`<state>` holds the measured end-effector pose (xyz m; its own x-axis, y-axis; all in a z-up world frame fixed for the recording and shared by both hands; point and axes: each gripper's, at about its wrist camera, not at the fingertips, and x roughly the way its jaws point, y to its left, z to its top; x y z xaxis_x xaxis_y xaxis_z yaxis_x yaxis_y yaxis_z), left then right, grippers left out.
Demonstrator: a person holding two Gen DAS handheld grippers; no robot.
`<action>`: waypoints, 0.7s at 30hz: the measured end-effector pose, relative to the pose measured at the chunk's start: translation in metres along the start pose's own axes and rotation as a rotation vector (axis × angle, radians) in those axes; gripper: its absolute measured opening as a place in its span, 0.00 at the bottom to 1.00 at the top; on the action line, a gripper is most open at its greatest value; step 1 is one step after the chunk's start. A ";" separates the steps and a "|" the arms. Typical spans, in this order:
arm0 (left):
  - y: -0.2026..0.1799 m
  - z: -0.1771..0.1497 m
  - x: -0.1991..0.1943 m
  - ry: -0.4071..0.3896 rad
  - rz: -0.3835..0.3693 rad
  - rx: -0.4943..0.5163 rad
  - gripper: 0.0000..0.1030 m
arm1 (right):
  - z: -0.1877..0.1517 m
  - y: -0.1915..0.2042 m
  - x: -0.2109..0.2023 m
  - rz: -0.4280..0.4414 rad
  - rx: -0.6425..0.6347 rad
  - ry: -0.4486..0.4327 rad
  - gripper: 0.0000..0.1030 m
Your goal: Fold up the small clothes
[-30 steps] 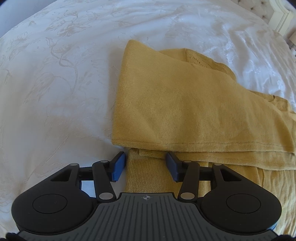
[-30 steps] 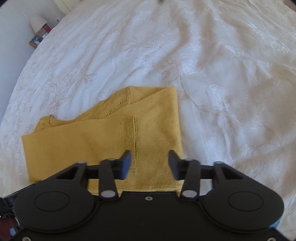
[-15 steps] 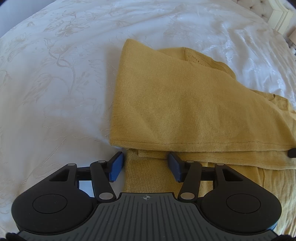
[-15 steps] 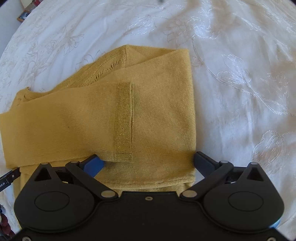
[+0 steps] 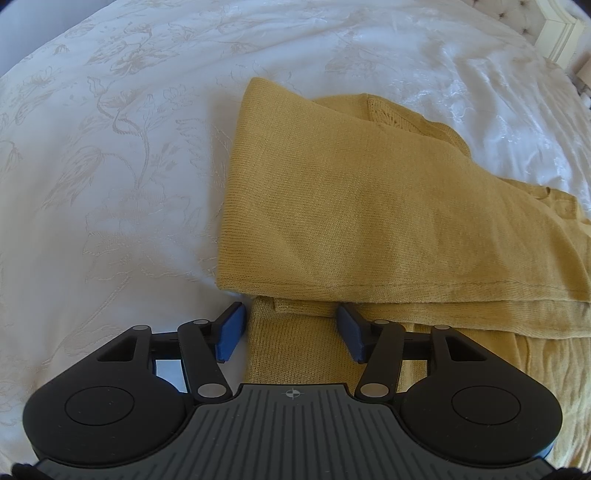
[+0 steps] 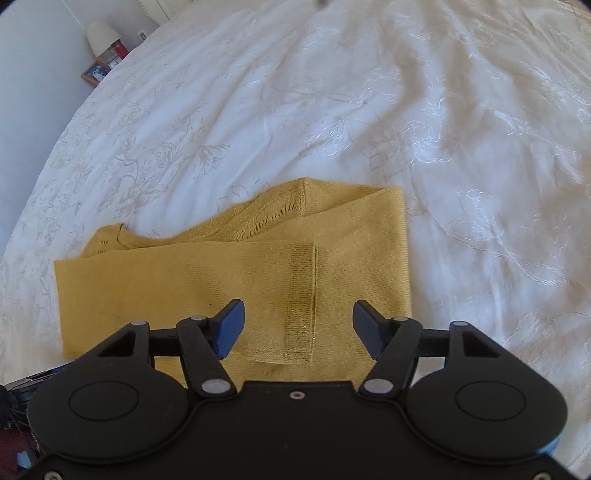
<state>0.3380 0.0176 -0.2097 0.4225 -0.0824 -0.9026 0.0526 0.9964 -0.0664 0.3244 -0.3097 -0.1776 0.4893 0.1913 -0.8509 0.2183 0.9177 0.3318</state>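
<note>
A folded mustard-yellow knitted garment (image 5: 369, 206) lies on a bed spread with a white floral-embroidered coverlet (image 6: 424, 129). The left gripper (image 5: 291, 330) straddles the knit's near corner, fingers apart and holding nothing; the right gripper (image 6: 298, 325) hangs above a ribbed cuff (image 6: 301, 306), fingers likewise spread. A white lamp (image 6: 101, 35) stands beyond the bed.

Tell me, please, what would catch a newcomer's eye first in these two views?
The mustard-yellow knit sweater, partly folded with a ribbed sleeve cuff lying across it, stands out against the white embroidered bedspread. Both the left gripper and right gripper sit open at its near edge.
</note>
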 end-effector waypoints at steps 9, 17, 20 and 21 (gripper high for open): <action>0.002 0.001 0.000 0.000 -0.002 0.001 0.53 | -0.006 0.008 0.022 0.014 0.015 0.058 0.11; 0.003 -0.001 0.000 -0.005 -0.003 0.001 0.53 | 0.000 0.002 -0.039 0.042 0.070 -0.051 0.10; 0.003 -0.002 0.000 -0.007 -0.002 0.002 0.53 | -0.003 -0.011 -0.033 -0.059 0.061 -0.025 0.10; 0.002 -0.002 -0.001 -0.006 -0.002 0.003 0.53 | -0.005 -0.016 -0.024 -0.109 0.047 -0.006 0.10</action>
<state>0.3360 0.0200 -0.2094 0.4276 -0.0847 -0.9000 0.0566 0.9962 -0.0669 0.3050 -0.3271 -0.1644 0.4652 0.0894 -0.8807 0.3097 0.9156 0.2565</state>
